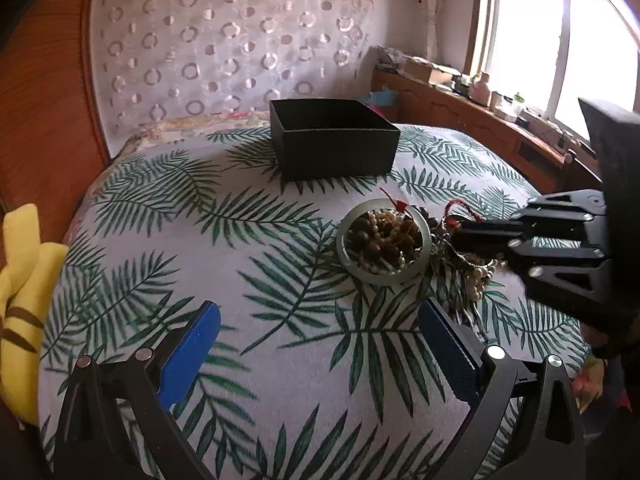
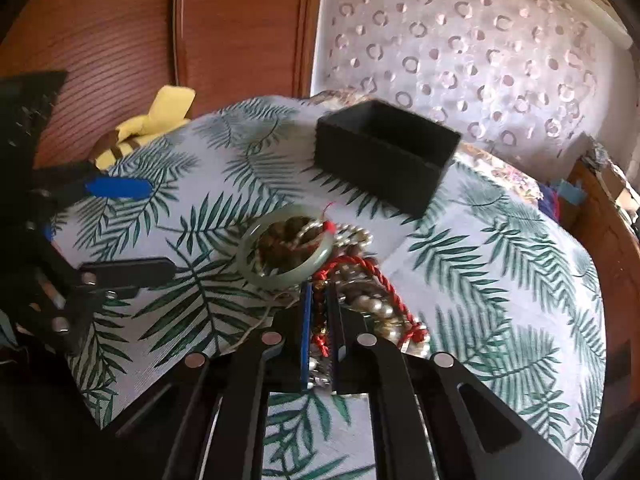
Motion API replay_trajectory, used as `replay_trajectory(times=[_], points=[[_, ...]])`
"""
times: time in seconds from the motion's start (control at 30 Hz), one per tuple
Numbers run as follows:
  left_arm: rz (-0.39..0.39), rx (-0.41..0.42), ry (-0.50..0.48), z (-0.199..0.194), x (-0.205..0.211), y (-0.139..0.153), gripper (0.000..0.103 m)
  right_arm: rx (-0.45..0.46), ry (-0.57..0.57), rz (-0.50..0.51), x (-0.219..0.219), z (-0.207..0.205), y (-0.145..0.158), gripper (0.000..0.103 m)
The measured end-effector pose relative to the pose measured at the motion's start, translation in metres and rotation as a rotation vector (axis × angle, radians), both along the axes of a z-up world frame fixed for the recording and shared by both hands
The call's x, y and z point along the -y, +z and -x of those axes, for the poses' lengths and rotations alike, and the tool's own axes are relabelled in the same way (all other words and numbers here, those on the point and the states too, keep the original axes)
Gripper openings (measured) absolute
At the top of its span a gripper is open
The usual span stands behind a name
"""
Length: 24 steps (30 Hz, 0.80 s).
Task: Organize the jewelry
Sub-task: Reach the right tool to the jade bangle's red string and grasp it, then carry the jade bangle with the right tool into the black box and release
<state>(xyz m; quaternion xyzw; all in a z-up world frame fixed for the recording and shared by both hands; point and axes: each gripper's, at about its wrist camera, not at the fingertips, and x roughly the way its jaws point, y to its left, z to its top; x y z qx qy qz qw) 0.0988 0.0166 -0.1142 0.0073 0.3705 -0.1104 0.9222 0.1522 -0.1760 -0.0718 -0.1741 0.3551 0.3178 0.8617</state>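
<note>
Pinched between right gripper [image 2: 319, 320] pads: tangled beads [image 2: 362, 300] and red cord. Limp, snag-prone, dragging bangle [image 2: 285, 250]; better gripped mid-strand. Left gripper [image 1: 316, 344] wide open, empty.

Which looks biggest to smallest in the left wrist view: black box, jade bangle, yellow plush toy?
1. black box
2. yellow plush toy, though cut off by the frame edge, so its rank against the box is unsure
3. jade bangle, clearly smallest

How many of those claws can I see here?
2: the left claw hovers open above the leaf-print cloth; the right claw is clamped on the bead strands beside the jade bangle.
</note>
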Motion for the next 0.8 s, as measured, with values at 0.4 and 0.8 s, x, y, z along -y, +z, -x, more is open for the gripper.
replay_trajectory(times=[0.4,0.8], points=[[0.037,-0.07,-0.106,-0.045,0.033,-0.004,0.095,0.048,-0.07,-0.058,0.033,-0.002,0.02,0.008],[0.033,-0.093,-0.141,-0.07,0.042,-0.014,0.084,0.032,-0.114,-0.084,0.049,-0.014,0.007,0.008]])
